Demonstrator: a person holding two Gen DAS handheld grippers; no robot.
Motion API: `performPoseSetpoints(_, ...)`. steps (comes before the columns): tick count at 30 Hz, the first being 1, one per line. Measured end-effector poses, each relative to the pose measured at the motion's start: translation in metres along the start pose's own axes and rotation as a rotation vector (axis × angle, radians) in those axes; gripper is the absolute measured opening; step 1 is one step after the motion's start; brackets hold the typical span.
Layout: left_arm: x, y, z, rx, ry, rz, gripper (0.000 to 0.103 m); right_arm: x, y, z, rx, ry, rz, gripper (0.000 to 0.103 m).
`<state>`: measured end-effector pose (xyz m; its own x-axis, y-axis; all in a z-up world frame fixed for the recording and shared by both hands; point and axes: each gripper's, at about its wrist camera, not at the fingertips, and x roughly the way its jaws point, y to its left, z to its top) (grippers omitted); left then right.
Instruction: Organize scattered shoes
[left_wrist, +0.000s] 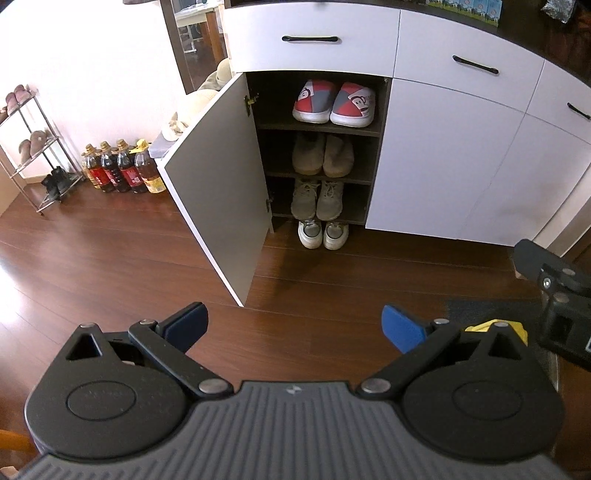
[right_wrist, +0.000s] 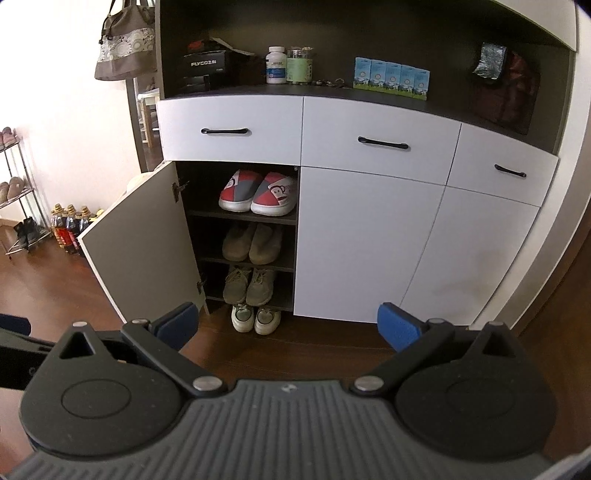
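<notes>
The white shoe cabinet (left_wrist: 443, 155) (right_wrist: 362, 243) has its left door (left_wrist: 218, 192) (right_wrist: 144, 243) swung open. Inside, red-and-grey slippers (left_wrist: 334, 102) (right_wrist: 258, 192) sit on the top shelf, brown slippers (left_wrist: 322, 154) (right_wrist: 252, 243) below, grey sneakers (left_wrist: 319, 199) (right_wrist: 249, 286) under those, and white sneakers (left_wrist: 323, 233) (right_wrist: 255, 318) at floor level. My left gripper (left_wrist: 293, 325) is open and empty, above the wood floor in front of the cabinet. My right gripper (right_wrist: 288, 325) is open and empty, farther back; its body shows at the right edge of the left wrist view.
A wire shoe rack (left_wrist: 33, 147) (right_wrist: 16, 199) with shoes stands at the far left wall. Several oil and sauce bottles (left_wrist: 122, 166) (right_wrist: 70, 225) stand on the floor beside the open door. Boxes, jars and a bag sit on the cabinet's upper shelf (right_wrist: 332, 86).
</notes>
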<state>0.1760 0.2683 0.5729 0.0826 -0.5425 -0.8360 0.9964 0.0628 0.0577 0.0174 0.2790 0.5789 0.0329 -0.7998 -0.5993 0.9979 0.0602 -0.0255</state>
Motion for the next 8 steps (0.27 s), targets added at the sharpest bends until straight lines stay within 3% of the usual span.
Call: performPoseSetpoints(8, 0.0015, -0.0086, 0.0011, -0.026, 0.006, 0.002, 0.102, -0.0024, -0.0091, -0.0039, -0.031, 0.014, 0.022, 0.102)
